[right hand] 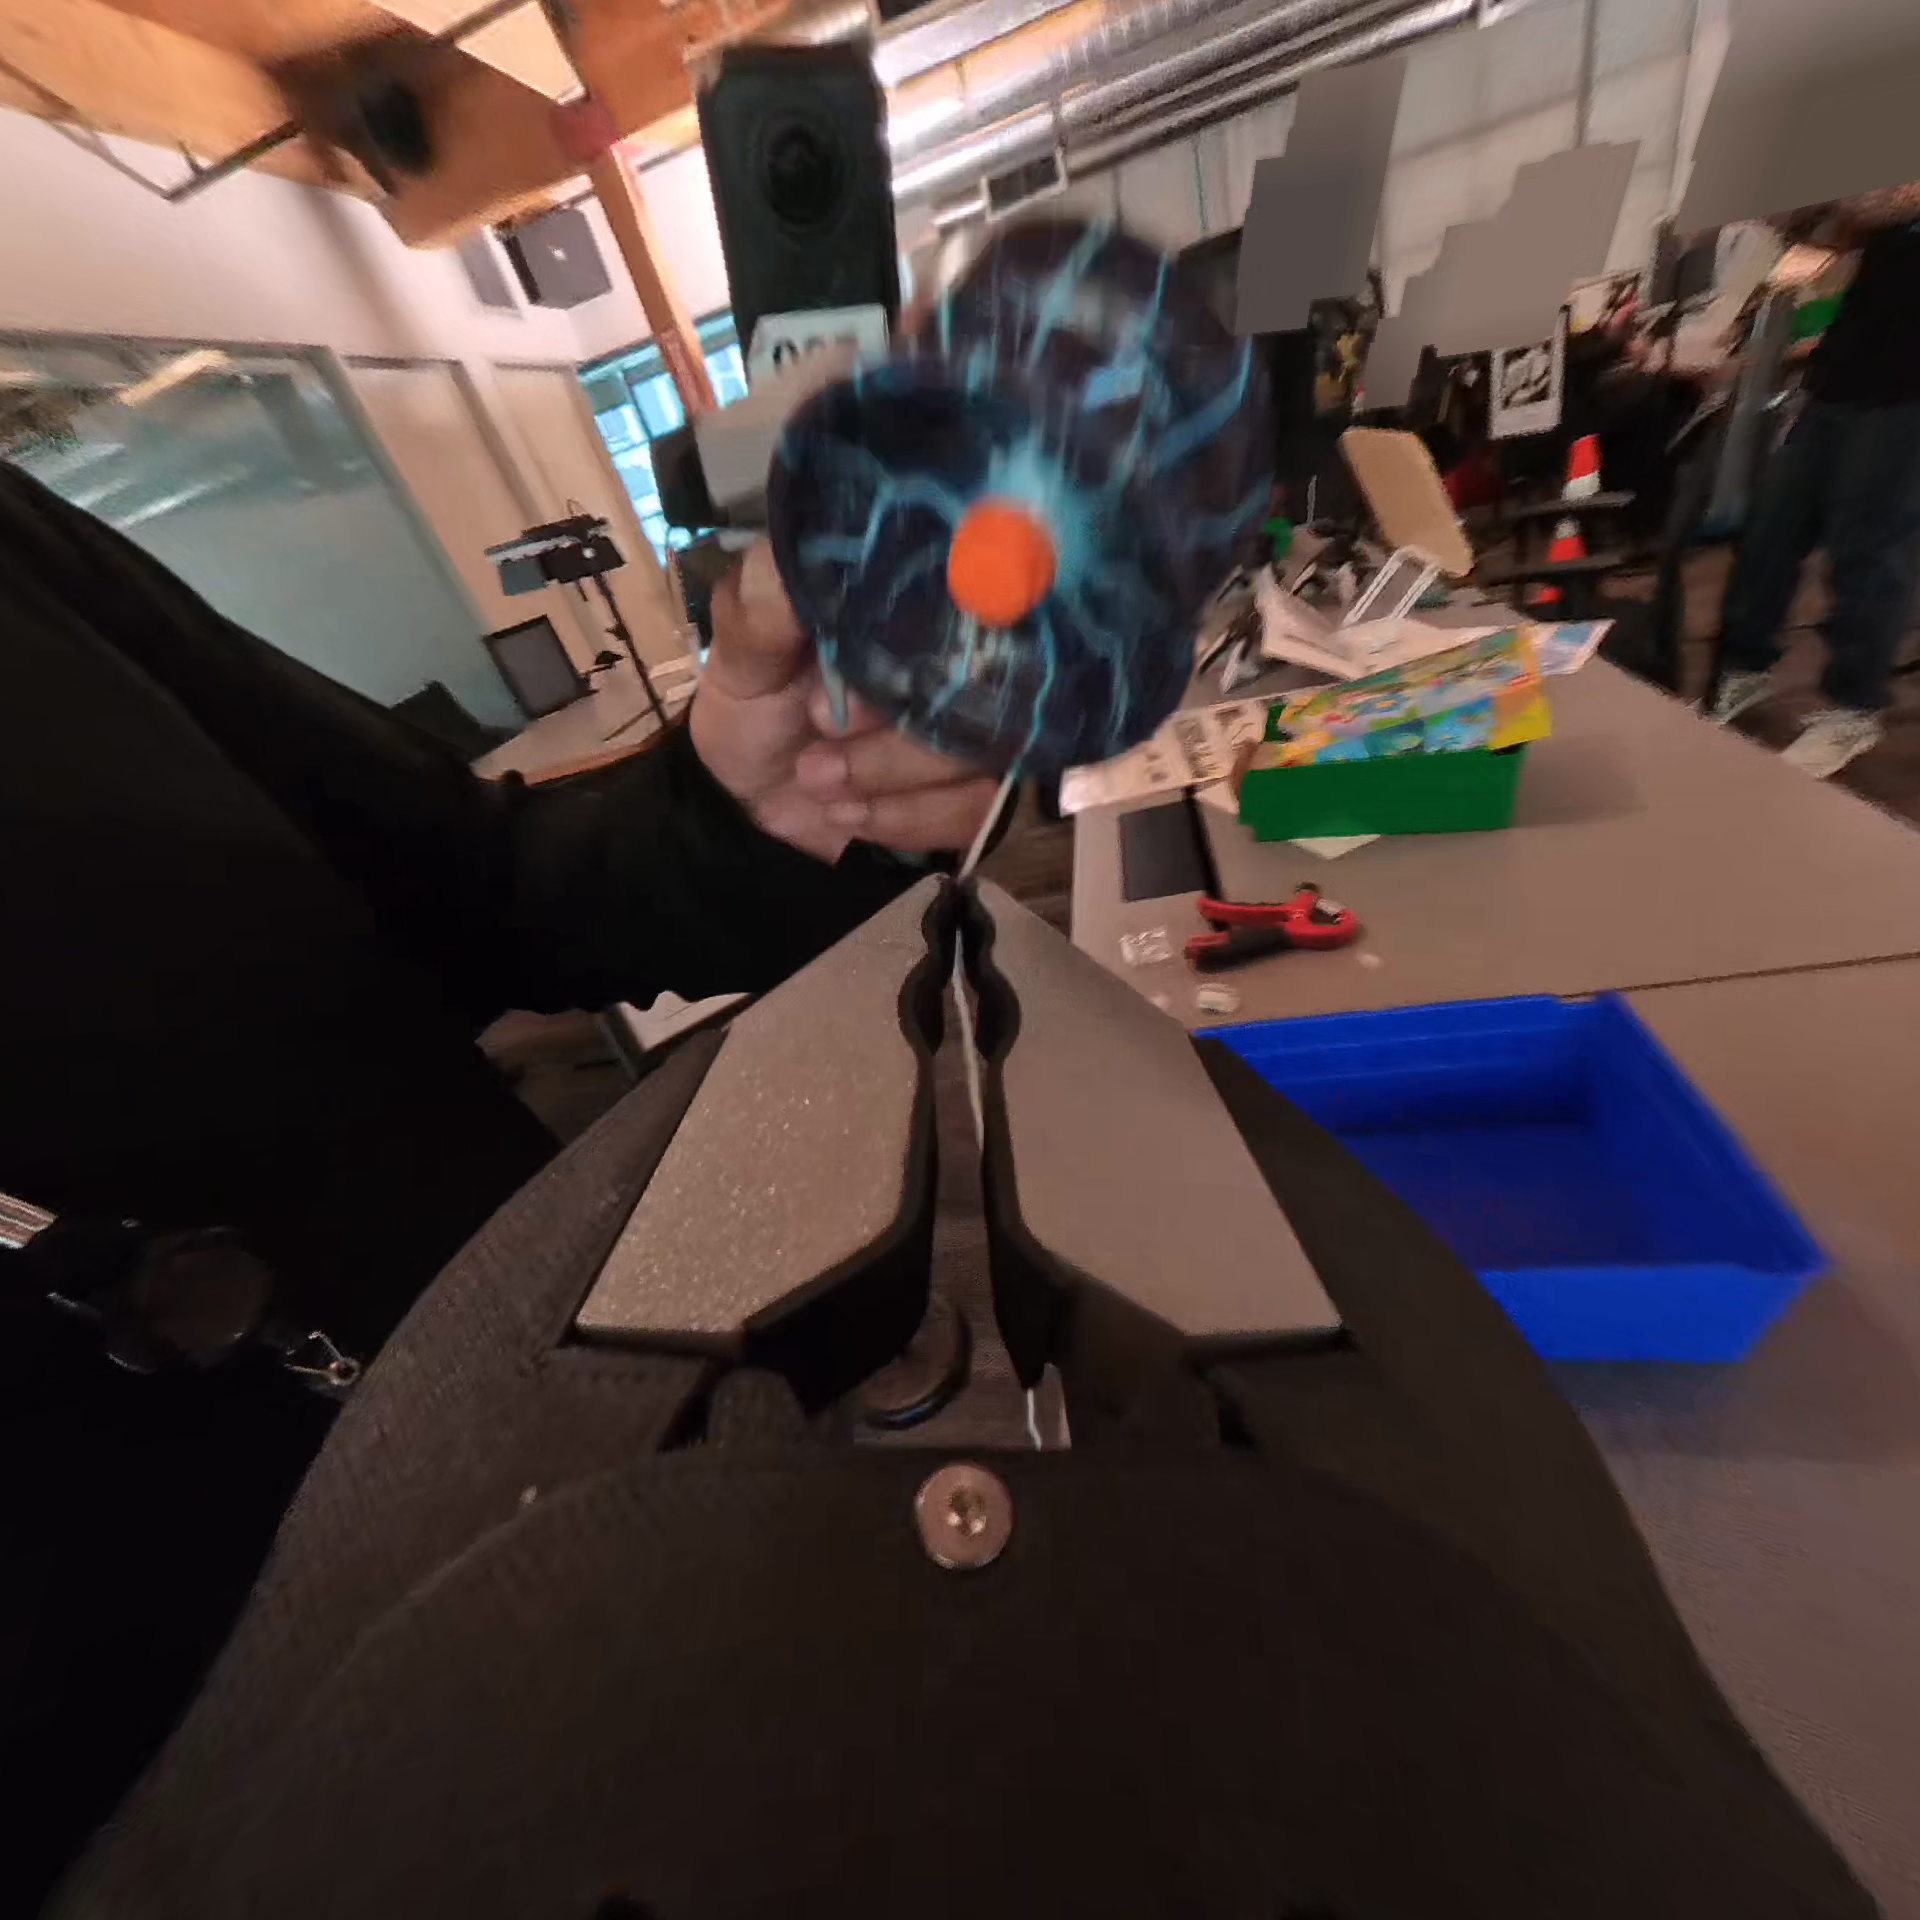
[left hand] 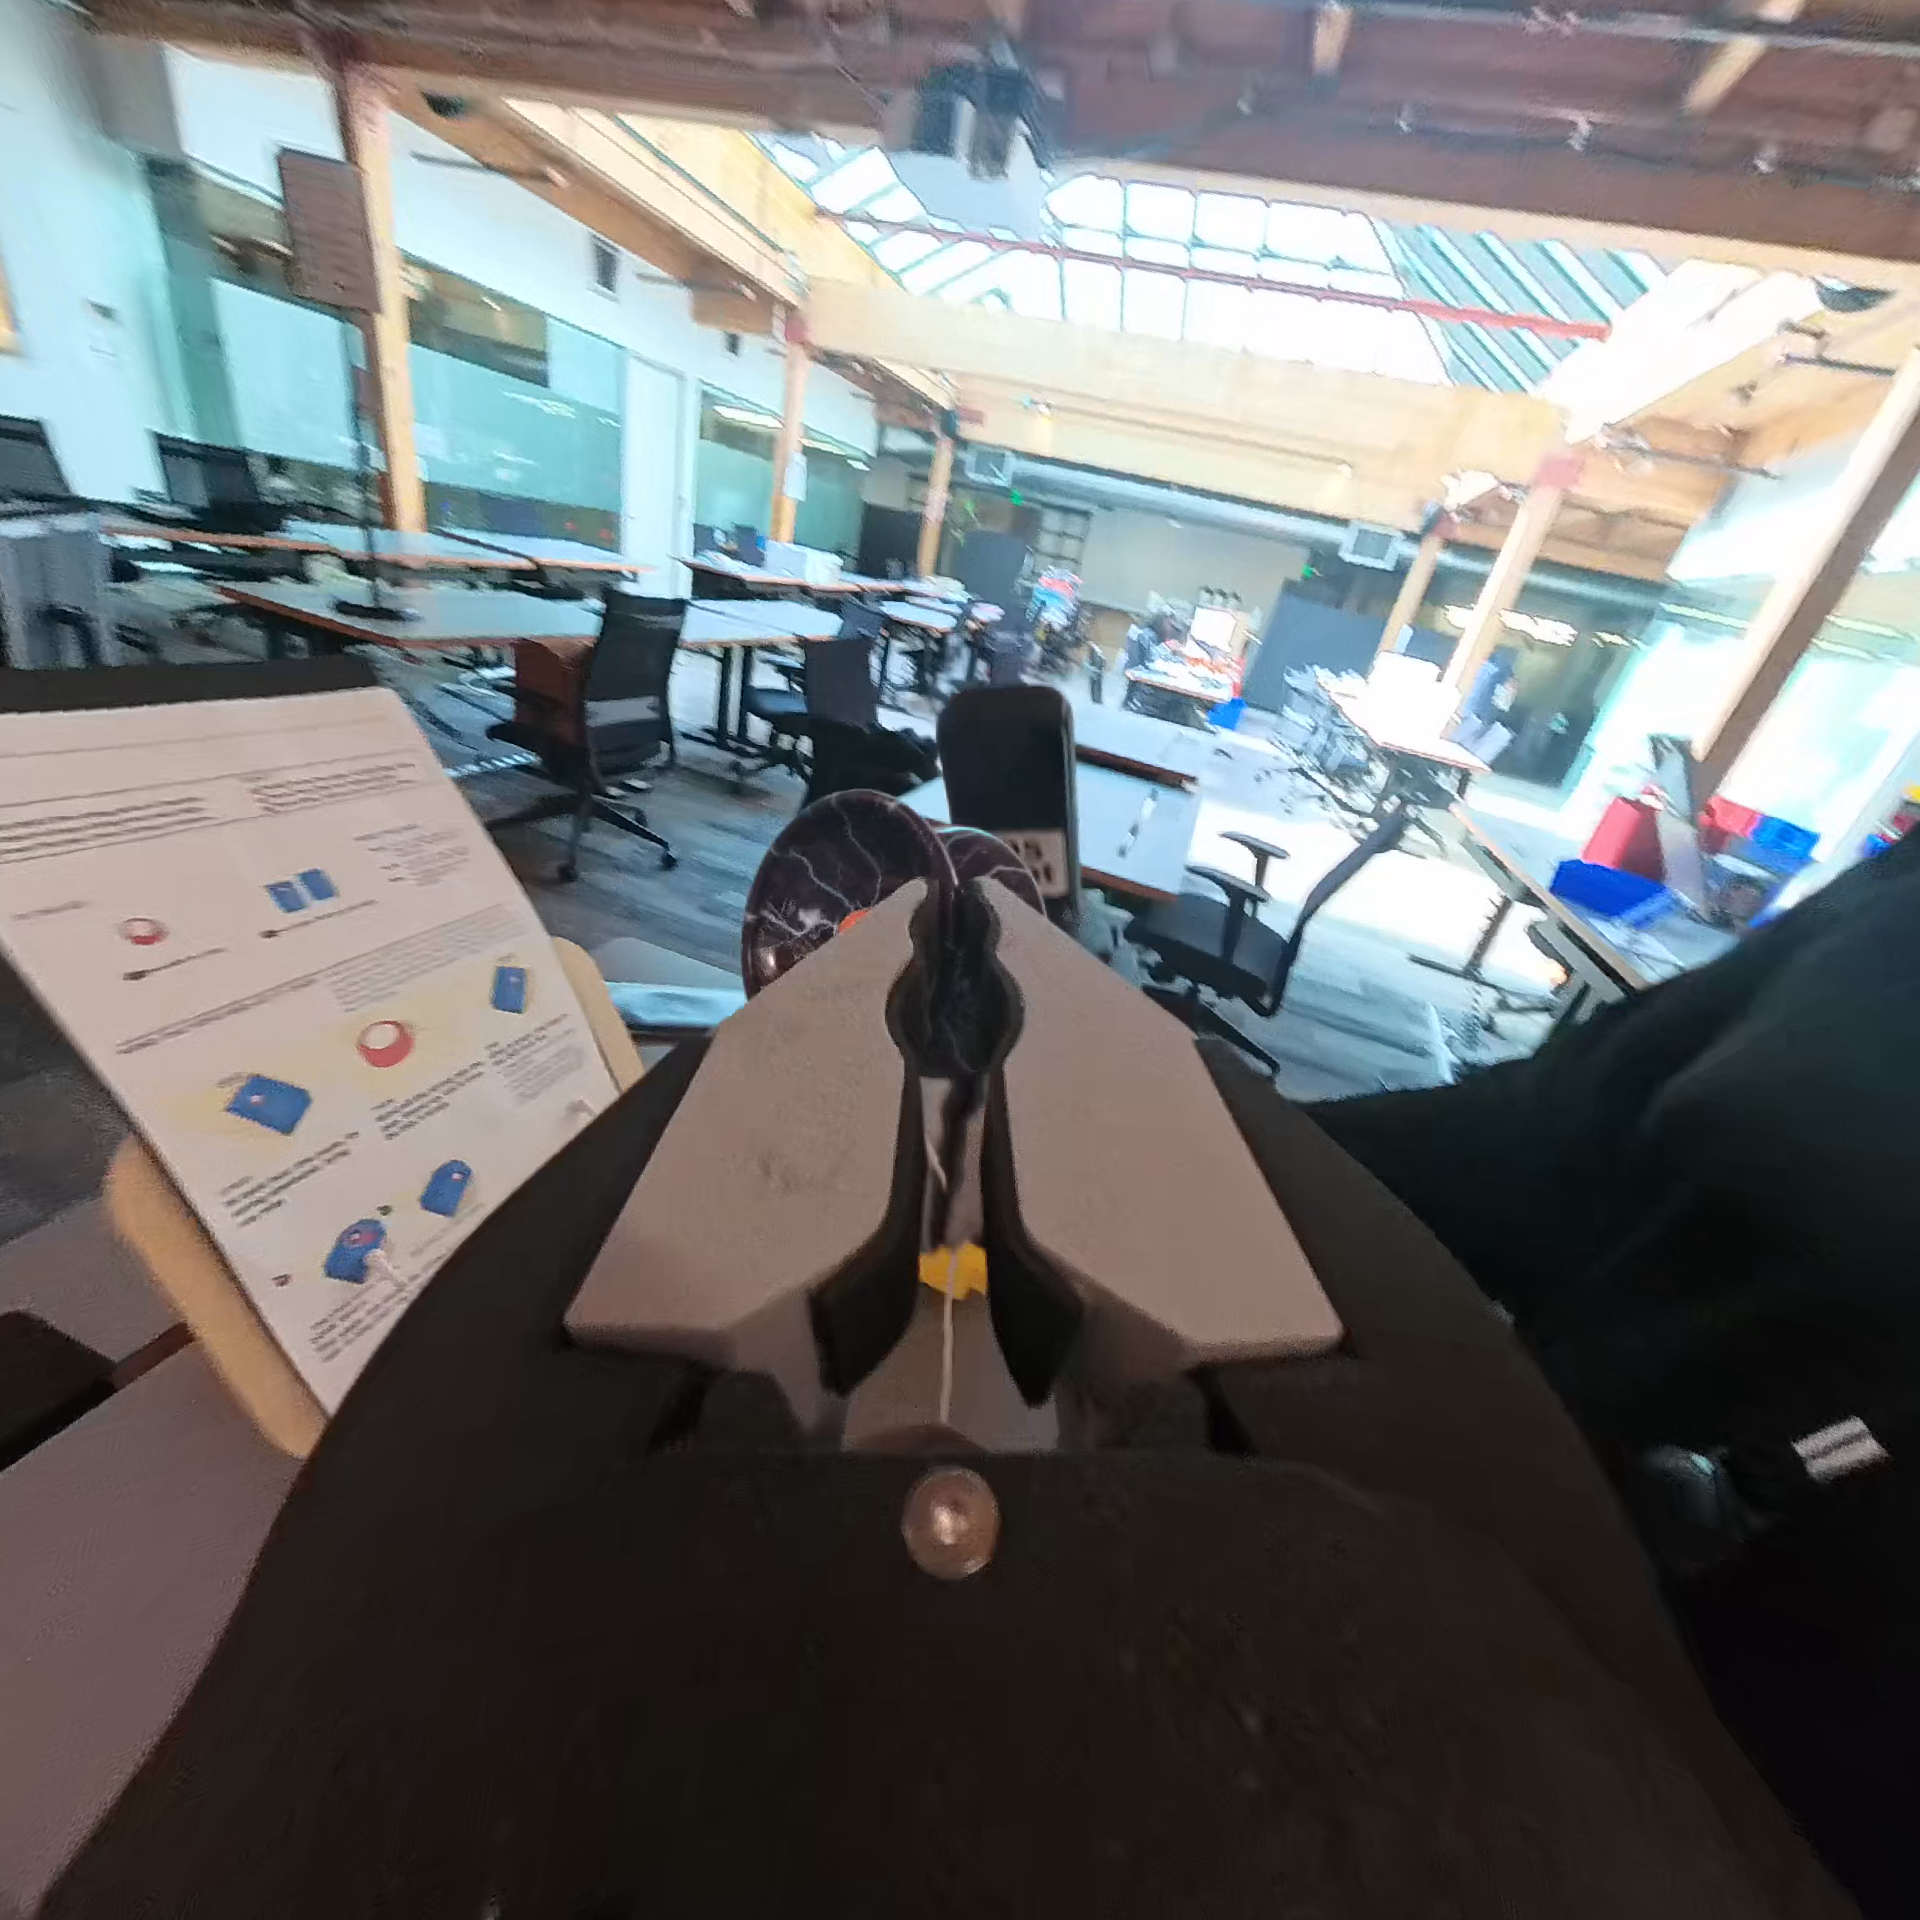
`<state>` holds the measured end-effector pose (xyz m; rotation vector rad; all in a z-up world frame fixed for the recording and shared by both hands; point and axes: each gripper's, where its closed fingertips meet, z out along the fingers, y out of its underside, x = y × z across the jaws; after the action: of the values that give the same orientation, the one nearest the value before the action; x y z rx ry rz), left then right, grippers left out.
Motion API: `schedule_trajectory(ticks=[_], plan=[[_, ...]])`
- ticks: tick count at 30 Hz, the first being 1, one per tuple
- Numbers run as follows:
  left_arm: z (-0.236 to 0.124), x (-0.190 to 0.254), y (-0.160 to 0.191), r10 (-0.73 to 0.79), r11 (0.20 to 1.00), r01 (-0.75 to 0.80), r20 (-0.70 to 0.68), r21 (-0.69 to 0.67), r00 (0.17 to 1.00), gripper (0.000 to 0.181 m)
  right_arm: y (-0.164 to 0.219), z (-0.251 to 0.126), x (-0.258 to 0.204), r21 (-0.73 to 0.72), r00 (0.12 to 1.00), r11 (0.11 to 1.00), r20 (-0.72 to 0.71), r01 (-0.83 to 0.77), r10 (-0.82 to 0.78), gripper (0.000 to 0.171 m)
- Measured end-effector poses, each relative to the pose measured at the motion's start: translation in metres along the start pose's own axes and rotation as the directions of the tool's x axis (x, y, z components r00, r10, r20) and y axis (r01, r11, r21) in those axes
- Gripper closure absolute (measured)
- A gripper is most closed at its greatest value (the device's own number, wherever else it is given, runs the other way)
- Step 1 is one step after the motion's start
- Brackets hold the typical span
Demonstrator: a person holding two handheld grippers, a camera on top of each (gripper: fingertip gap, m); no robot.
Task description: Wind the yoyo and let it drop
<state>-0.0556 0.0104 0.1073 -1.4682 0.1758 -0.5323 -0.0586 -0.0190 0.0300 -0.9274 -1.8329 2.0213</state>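
My left gripper [left hand: 951, 914] pinches the dark yoyo [left hand: 844, 883]; my right gripper [right hand: 961, 899], just below the yoyo, pinches its white string [right hand: 968, 1039], the blue bin [right hand: 1538, 1164] farther below.

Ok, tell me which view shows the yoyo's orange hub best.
The right wrist view: the orange hub faces the camera on the yoyo, though blurred. The left wrist view shows the yoyo nearly edge-on, just an orange sliver.

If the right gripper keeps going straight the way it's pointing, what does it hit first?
Probably the yoyo, just beyond the right gripper, whose fingers pinch the string. Depth is unclear.
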Motion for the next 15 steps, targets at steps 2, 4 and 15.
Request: schedule_trajectory(ticks=[2, 4, 15], plan=[[-0.008, -0.013, -0.006, 0.015, 0.999, -0.017, 0.09, 0.029, 0.996, 0.181, 0.014, 0.012, -0.005, -0.022, 0.998, 0.999, 0.042, -0.036, 0.037, 0.171], [-0.015, -0.023, -0.007, 0.022, 0.999, -0.027, 0.147, 0.037, 0.989, 0.181, 0.021, 0.024, -0.016, -0.028, 0.993, 0.997, 0.096, -0.072, 0.074, 0.171], [-0.043, -0.052, 0.05, 0.417, 0.88, -0.299, 0.298, -0.369, 0.859, 0.18, -0.041, -0.011, -0.023, -0.211, 0.993, 0.971, -0.014, 0.114, -0.119, 0.171]])
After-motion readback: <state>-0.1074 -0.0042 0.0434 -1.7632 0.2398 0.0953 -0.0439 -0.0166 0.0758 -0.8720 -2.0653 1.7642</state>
